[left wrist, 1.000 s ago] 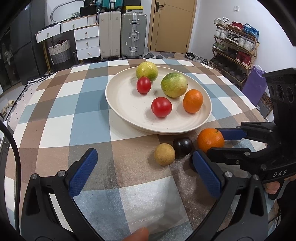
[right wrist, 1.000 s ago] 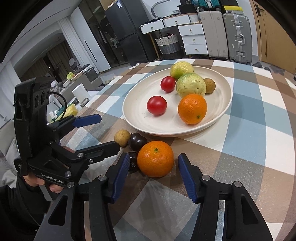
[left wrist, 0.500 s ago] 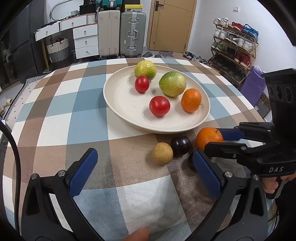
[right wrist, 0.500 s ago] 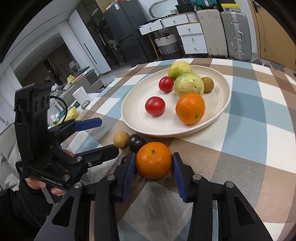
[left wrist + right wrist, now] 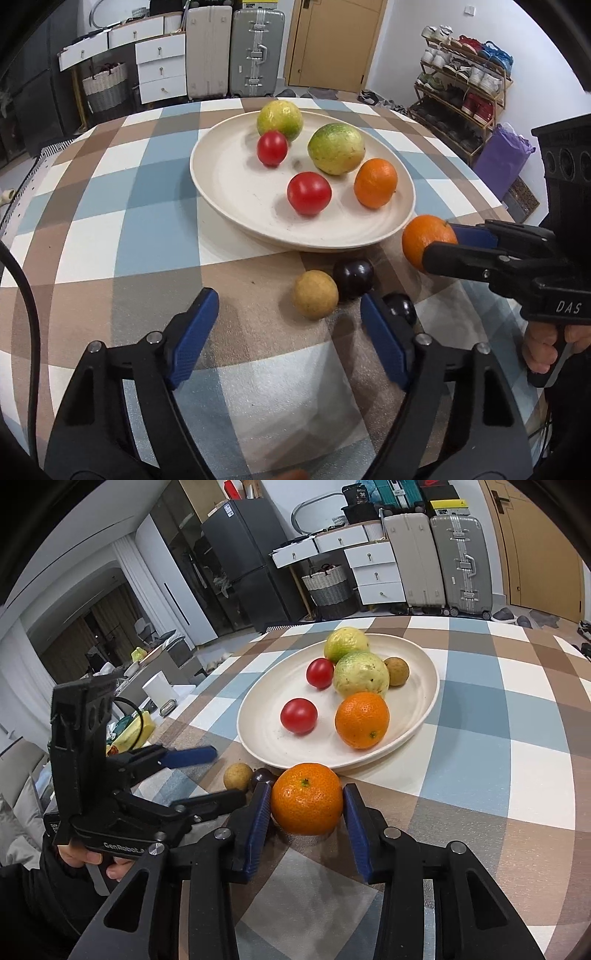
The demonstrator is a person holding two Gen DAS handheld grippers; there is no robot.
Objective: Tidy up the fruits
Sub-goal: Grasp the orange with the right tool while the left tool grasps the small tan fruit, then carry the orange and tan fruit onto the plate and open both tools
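Note:
My right gripper (image 5: 306, 808) is shut on an orange (image 5: 306, 798), held just off the checked tablecloth by the near rim of the cream plate (image 5: 428, 701); the orange also shows in the left wrist view (image 5: 424, 240). The plate (image 5: 221, 184) holds two tomatoes (image 5: 309, 192), two green-yellow fruits (image 5: 336, 148), another orange (image 5: 375, 182) and a small brown fruit (image 5: 396, 671). On the cloth lie a tan round fruit (image 5: 316, 294) and two dark plums (image 5: 353, 274). My left gripper (image 5: 288, 328) is open and empty, just short of them.
The table edge runs close on the right, with a shoe rack (image 5: 465, 92) and a purple bag (image 5: 502, 162) beyond. Suitcases (image 5: 236, 51) and white drawers (image 5: 159, 66) stand behind the table. A fridge (image 5: 240, 561) is at the far left.
My right gripper has shut on the orange and lifted it slightly toward the plate. My left gripper has moved a little closer to the tan fruit and plums, still open.

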